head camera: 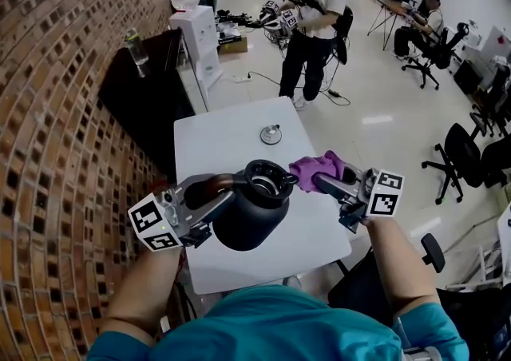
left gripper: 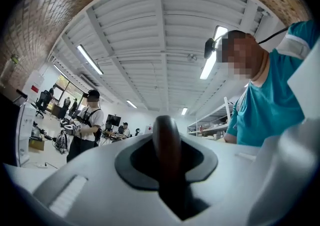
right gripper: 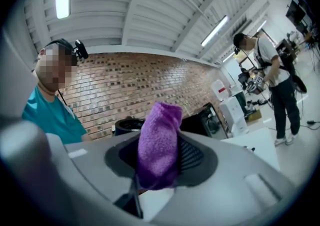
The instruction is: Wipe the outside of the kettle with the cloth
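Head view shows your left claw (head camera: 215, 194) clamped on the handle (head camera: 207, 184) of the kettle (head camera: 251, 222), and your right claw (head camera: 321, 181), clamped on the cloth (head camera: 315, 166), just right of its rim.

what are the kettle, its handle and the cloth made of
Kettle: dark matte body with a shiny silvery mouth rim, so probably coated metal. Handle: smooth reddish brown, possibly wood or wood-look plastic. Cloth: purple with a fuzzy nap, likely microfibre or terry.

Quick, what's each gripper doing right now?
Left gripper: closed on the black kettle's brown handle.
Right gripper: closed on the fuzzy purple cloth.
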Motion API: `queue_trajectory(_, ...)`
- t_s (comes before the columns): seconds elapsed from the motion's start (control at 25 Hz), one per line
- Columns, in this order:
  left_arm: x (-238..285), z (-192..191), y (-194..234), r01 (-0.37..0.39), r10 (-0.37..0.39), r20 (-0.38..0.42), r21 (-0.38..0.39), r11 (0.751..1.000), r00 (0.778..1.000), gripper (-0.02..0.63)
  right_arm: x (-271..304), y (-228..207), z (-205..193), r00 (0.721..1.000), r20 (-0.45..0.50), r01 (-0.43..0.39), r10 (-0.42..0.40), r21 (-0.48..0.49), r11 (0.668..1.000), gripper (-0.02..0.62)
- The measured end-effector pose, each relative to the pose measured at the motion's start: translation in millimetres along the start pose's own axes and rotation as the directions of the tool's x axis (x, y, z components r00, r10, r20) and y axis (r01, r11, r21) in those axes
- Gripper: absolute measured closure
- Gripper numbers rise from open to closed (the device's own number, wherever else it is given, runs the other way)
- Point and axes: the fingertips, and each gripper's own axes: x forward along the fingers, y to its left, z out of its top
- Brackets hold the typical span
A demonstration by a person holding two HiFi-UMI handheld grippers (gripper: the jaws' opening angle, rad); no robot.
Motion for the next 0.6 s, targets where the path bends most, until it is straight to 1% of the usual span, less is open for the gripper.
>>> queue_trajectory(0.2, -5, -49, 43, -0.062, 0.063, 0.008, -0.009, 0.998, 0.998, 0.515, -5, -21, -32, 1.0, 0.001, 0.017, -0.017, 0.002, 1.0, 0.446)
queue_trajectory(0.4, -6, -123, 95, -0.123, 0.123, -0.004, -0.012, 0.992, 0.992, 0.513, -15, -46, -72, 0.999, 0.022, 0.046, -0.046, 0.008, 0.999, 0.446)
queue_trajectory(0.52, -7, -162, 118, -0.156, 0.156, 0.012, -0.009, 0.988, 0.988, 0.514, -22, -59, -98, 0.998, 0.005, 0.065, -0.065, 0.021, 0.998, 0.446)
queue_trajectory(0.6, -6, -181, 128, -0.17, 0.17, 0.027, 0.01, 0.985, 0.985, 0.514, -27, -65, -109, 0.997, -0.007, 0.075, -0.075, 0.019, 0.997, 0.446)
